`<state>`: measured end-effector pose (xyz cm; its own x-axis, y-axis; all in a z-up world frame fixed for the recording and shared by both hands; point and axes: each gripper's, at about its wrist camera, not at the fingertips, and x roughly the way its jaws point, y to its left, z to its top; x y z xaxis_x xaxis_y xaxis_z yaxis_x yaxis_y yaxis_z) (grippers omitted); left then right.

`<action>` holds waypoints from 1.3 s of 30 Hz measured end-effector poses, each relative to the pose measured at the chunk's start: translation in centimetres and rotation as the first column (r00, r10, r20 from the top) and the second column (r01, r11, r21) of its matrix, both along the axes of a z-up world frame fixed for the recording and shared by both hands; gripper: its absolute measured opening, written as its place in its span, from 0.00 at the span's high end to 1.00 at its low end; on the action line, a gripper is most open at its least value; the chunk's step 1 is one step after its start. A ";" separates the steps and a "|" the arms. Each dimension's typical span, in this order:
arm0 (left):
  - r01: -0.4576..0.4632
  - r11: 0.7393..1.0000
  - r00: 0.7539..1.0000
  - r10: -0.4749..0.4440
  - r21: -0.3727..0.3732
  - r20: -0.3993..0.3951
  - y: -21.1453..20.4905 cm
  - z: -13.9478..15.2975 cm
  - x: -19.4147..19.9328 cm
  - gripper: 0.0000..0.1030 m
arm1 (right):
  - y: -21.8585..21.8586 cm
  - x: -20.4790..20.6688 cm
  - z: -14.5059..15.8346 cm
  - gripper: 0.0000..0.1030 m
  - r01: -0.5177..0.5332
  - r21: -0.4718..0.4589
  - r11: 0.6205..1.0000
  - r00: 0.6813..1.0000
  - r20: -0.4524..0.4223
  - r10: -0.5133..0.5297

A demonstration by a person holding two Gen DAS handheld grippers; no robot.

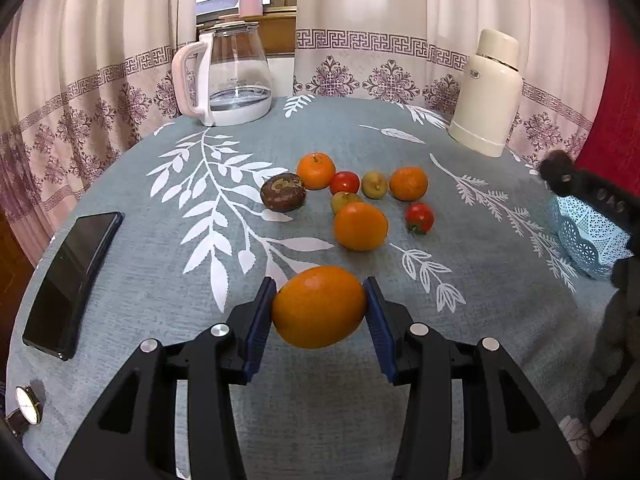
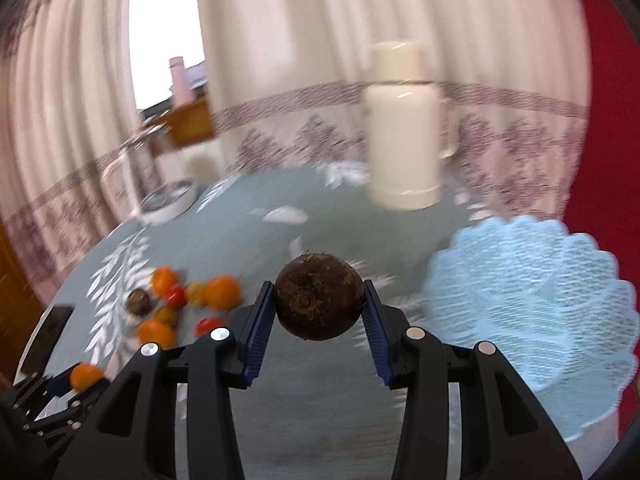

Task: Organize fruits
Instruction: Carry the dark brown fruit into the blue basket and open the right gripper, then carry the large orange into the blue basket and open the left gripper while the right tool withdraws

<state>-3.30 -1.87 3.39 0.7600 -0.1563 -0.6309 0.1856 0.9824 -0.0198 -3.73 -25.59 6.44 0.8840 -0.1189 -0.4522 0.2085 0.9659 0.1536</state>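
Observation:
My left gripper (image 1: 320, 305) is shut on an orange (image 1: 319, 306), its blue pads pressing both sides just above the grey leaf-print tablecloth (image 1: 160, 300). Beyond it lies a cluster of loose fruit: a dark brown fruit (image 1: 283, 192), three oranges (image 1: 361, 225), two red tomatoes (image 1: 419, 217) and two small green fruits (image 1: 374, 185). My right gripper (image 2: 320, 307) is shut on another dark brown round fruit (image 2: 319, 297), held above the cloth. A pale blue lace-pattern basket (image 2: 532, 312) stands just to its right. The right wrist view is motion-blurred.
At the back of the table stand a glass kettle (image 1: 232, 80) on the left and a cream thermos (image 1: 486, 92) on the right. A black phone (image 1: 74, 280) and a wristwatch (image 1: 26, 406) lie near the left edge. Curtains hang close behind the table.

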 end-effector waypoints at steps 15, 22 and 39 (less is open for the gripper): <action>0.047 0.999 0.998 -0.047 0.008 0.051 -2.4 2.1 -1.4 0.55 | -8.0 -2.5 -0.6 0.58 0.342 0.032 0.939 0.939 -0.045 -0.341; 0.093 0.996 0.992 -0.094 0.019 0.090 -4.3 3.9 -2.1 0.55 | -9.4 -3.1 -1.3 0.38 0.401 0.060 0.914 0.916 -0.062 -0.397; 0.313 0.950 0.941 -0.312 0.015 0.135 -13.5 7.8 -1.9 0.55 | -14.5 -9.2 0.2 0.36 0.584 0.075 0.809 0.808 0.045 -0.587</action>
